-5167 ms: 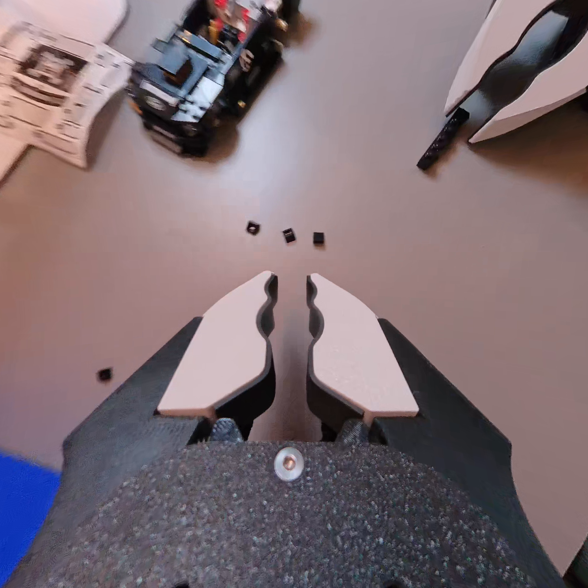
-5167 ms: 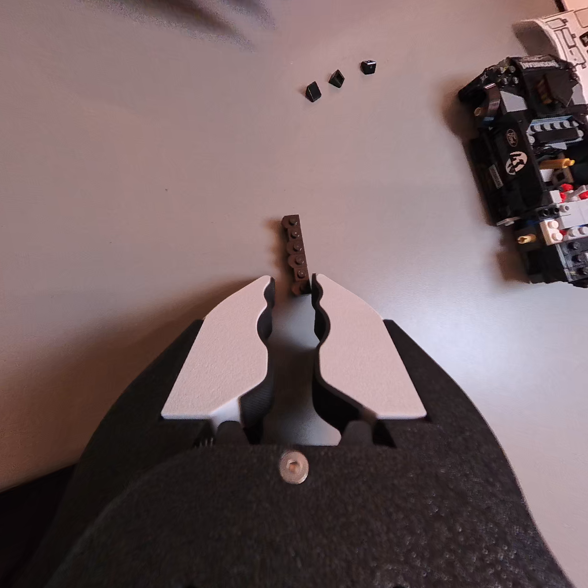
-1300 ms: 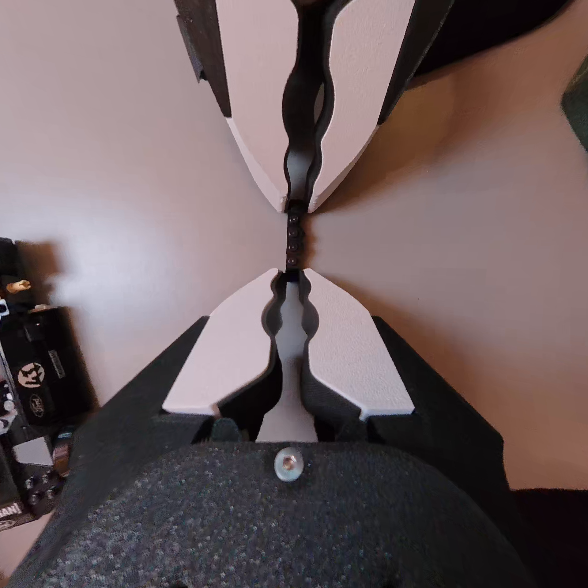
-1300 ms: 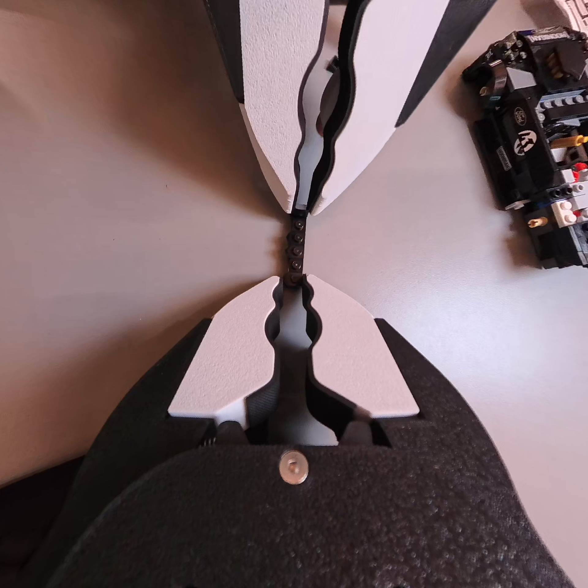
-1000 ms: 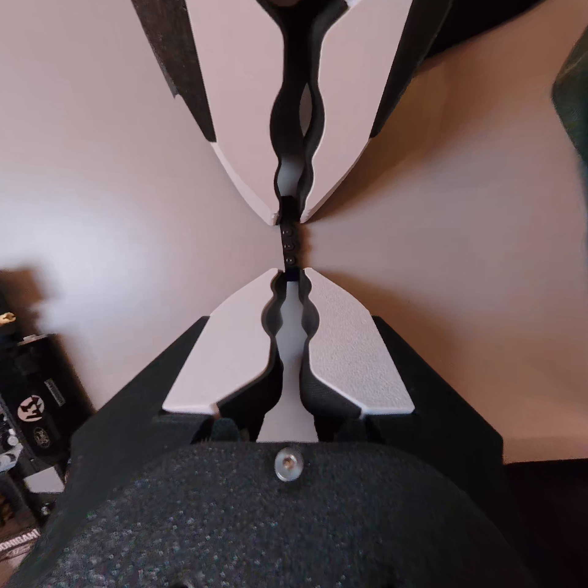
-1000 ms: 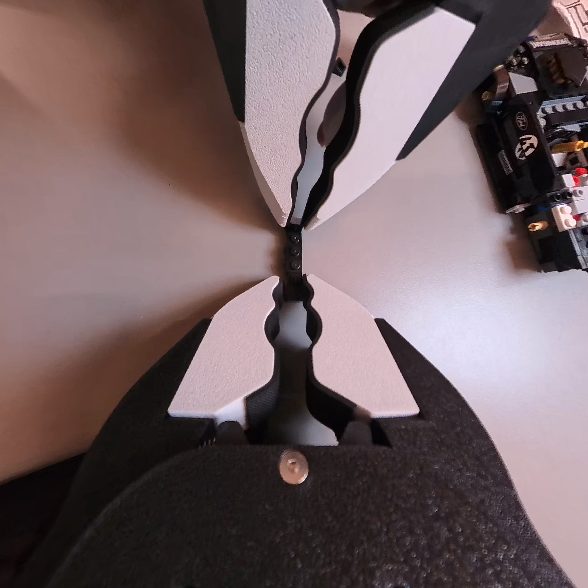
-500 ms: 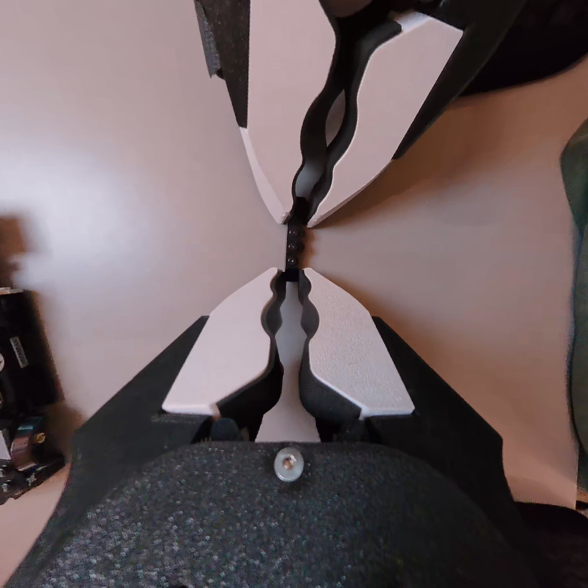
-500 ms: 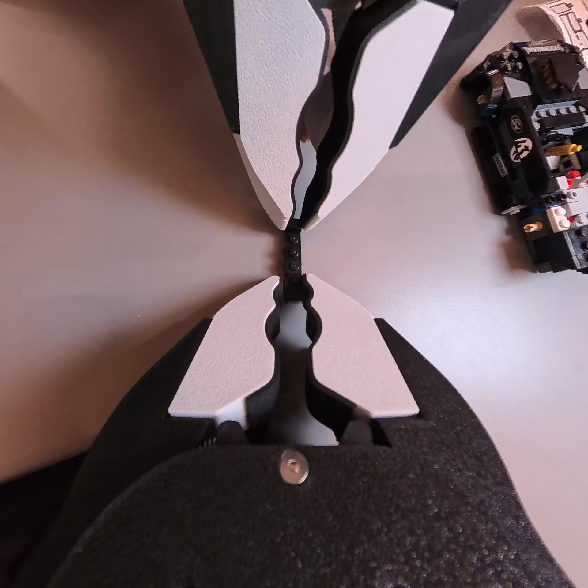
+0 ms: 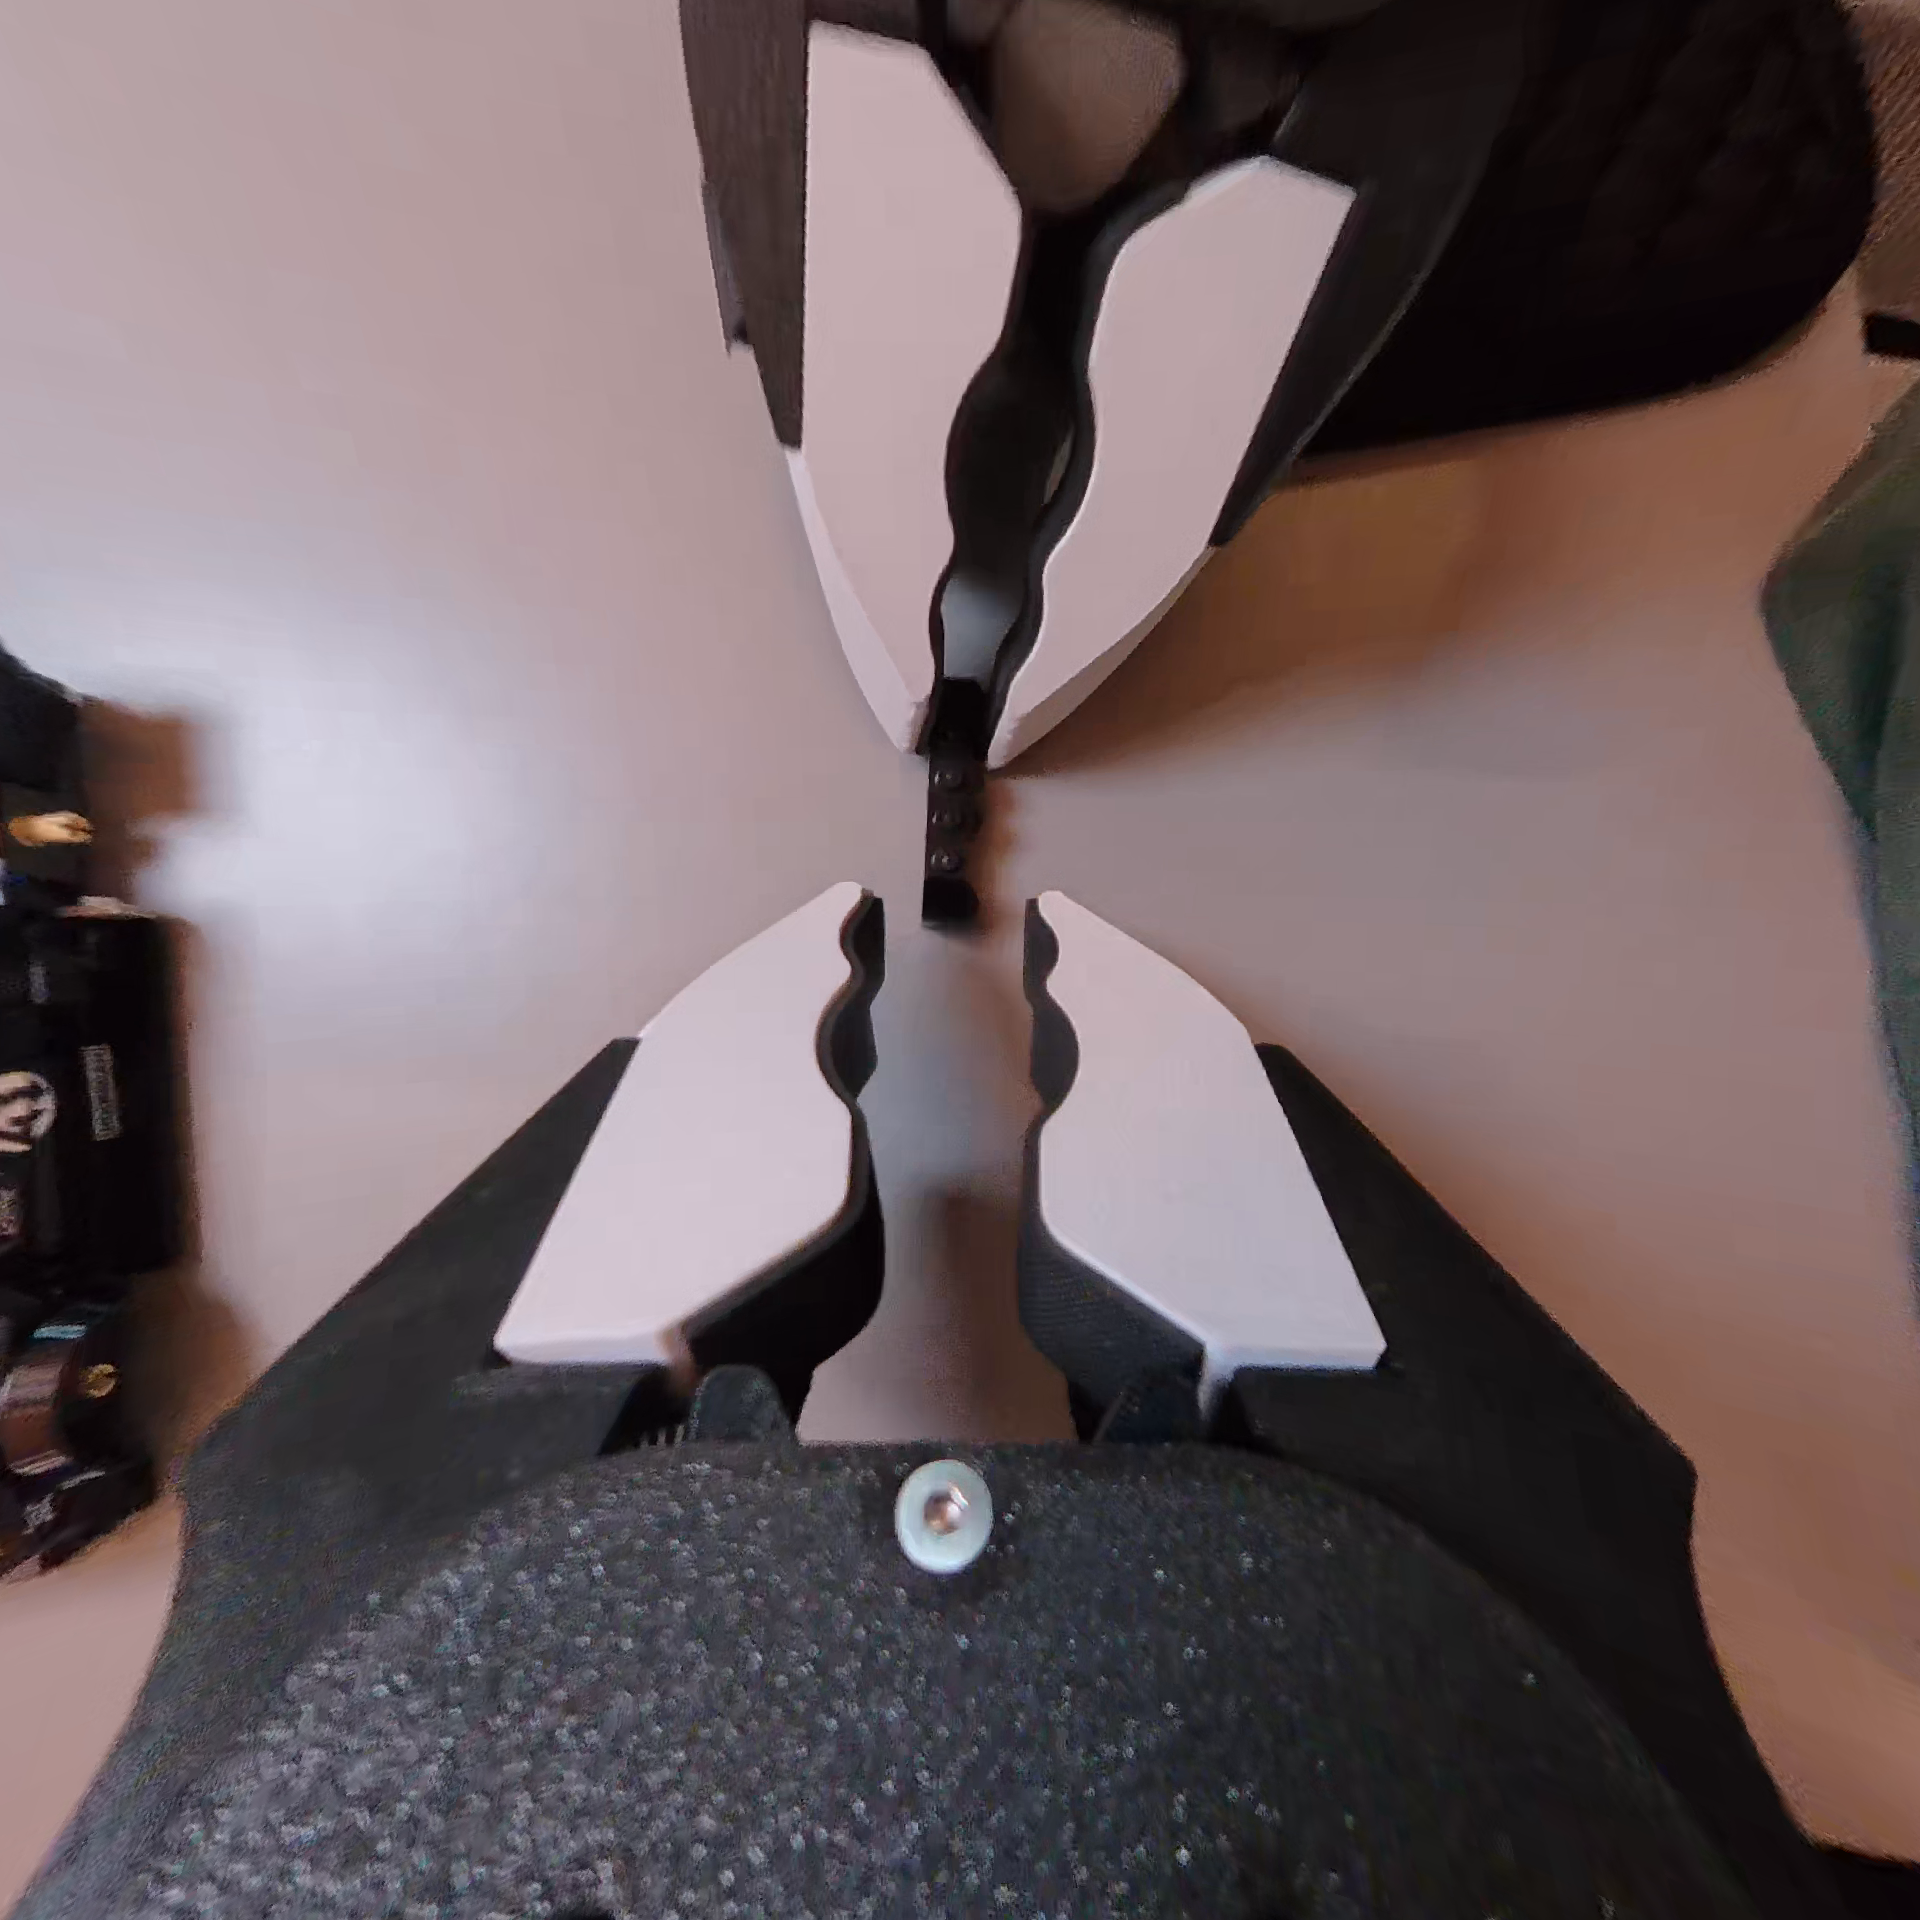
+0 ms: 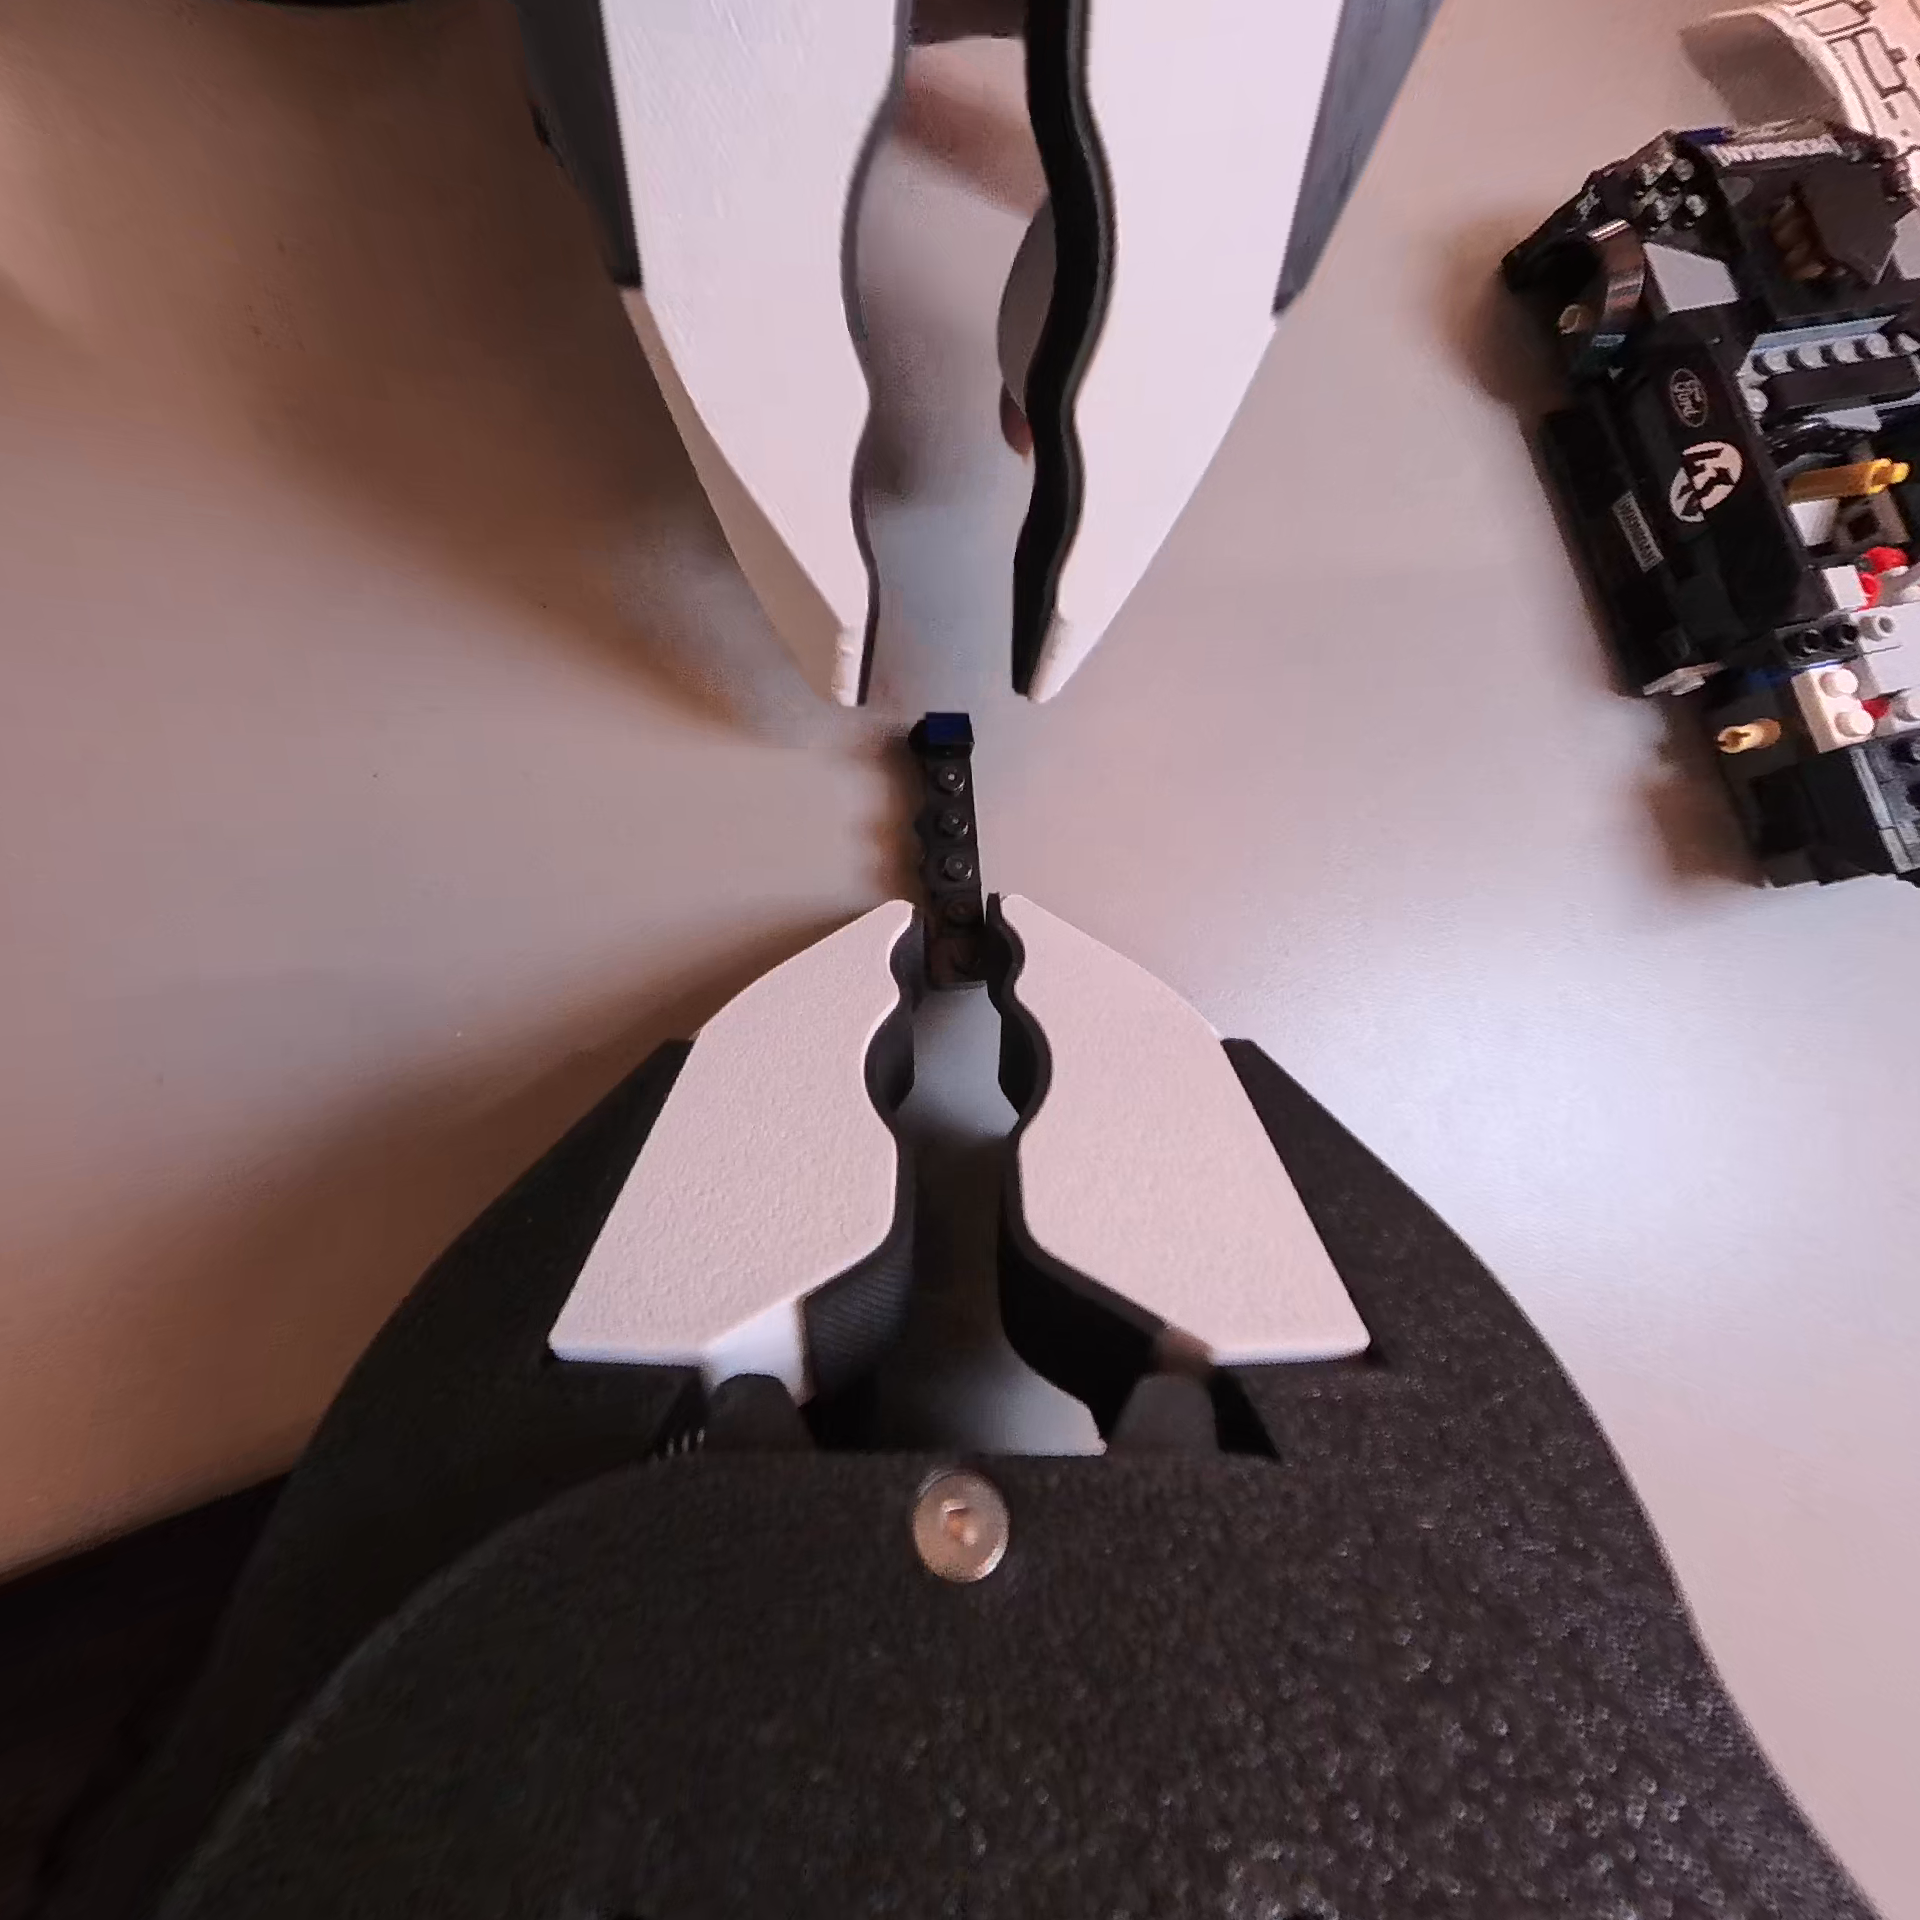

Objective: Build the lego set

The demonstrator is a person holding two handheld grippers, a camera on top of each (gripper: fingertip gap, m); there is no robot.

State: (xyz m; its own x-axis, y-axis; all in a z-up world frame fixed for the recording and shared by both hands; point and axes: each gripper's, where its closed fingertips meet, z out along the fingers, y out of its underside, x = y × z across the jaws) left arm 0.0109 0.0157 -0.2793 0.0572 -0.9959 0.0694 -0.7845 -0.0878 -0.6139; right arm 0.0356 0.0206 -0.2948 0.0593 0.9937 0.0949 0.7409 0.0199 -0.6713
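The right claw (image 10: 958,914) pinches one end of the thin black strip (image 10: 951,831), held above the table (image 10: 416,831). The left claw (image 9: 951,909) is spread wide at the strip's other end, where a small block (image 10: 942,730) sits. Next, more small blocks likely go on the strip.

Lego plate (image 10: 951,831) between grippers (car (image 10: 1756,499) rightward)
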